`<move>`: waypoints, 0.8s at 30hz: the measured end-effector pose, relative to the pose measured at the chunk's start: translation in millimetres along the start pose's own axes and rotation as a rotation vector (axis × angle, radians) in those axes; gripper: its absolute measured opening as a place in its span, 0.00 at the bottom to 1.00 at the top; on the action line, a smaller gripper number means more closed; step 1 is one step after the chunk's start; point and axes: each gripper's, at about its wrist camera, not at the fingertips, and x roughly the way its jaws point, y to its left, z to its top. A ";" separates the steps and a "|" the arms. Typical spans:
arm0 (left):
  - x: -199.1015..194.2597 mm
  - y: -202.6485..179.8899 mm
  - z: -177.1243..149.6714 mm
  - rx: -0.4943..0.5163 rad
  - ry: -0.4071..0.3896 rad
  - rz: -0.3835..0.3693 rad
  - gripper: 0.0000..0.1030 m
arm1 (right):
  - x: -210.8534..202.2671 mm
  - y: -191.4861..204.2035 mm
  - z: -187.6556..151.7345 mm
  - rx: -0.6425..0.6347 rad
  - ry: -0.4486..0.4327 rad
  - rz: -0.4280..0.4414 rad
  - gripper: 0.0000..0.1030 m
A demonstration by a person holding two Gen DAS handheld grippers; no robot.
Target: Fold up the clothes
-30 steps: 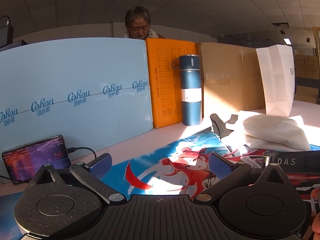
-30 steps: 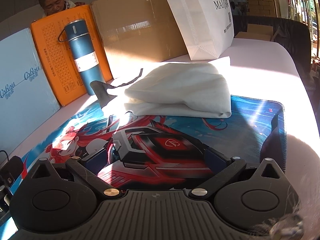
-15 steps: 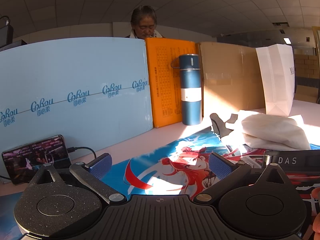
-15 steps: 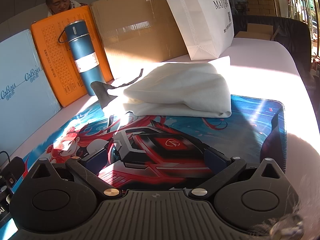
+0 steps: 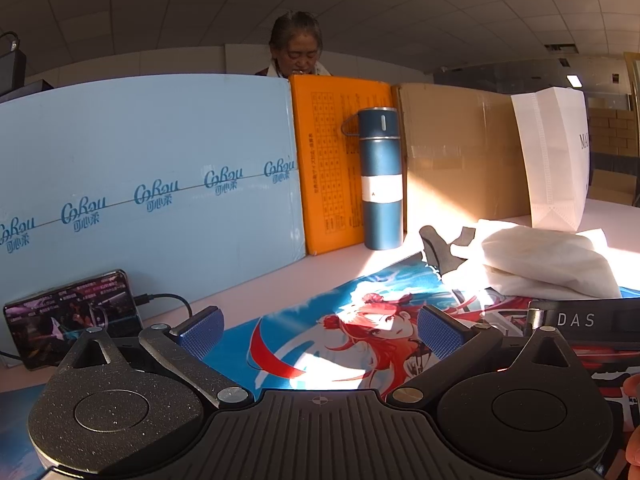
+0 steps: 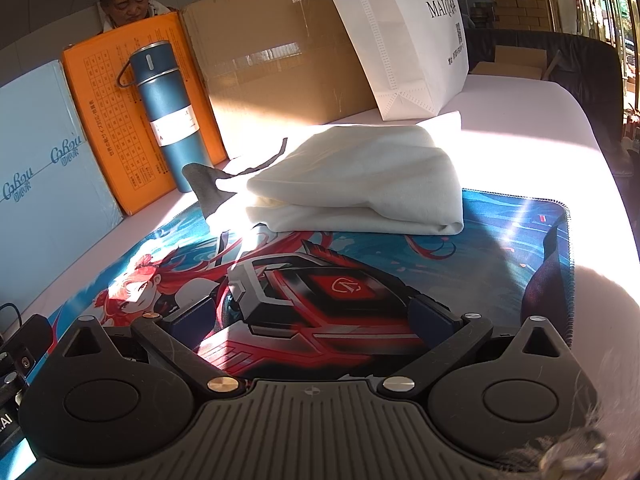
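On the table stand or lie one folded white garment, one blue flask, one white bag, one printed mat and one phone.

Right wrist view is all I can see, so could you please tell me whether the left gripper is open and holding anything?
Observer: The left gripper is open and empty, above the printed mat.
Operator: Thank you. Is anything sitting to its left?
Observer: Yes, a phone with a lit screen stands in front of the light blue board, with a cable plugged into it.
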 end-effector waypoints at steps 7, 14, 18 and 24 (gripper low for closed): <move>0.1 -0.2 0.4 -0.001 0.002 -0.001 1.00 | -0.2 -0.3 0.0 0.003 0.000 0.004 1.00; 0.6 -0.1 -0.2 -0.002 0.004 -0.002 1.00 | -0.4 -0.3 -0.2 0.004 0.000 0.007 1.00; 0.9 0.3 -0.2 -0.003 0.005 -0.004 1.00 | -0.5 -0.1 -0.2 0.004 0.000 0.007 1.00; 0.6 1.0 0.0 -0.003 0.006 -0.004 1.00 | -0.4 0.1 -0.4 0.005 0.000 0.007 1.00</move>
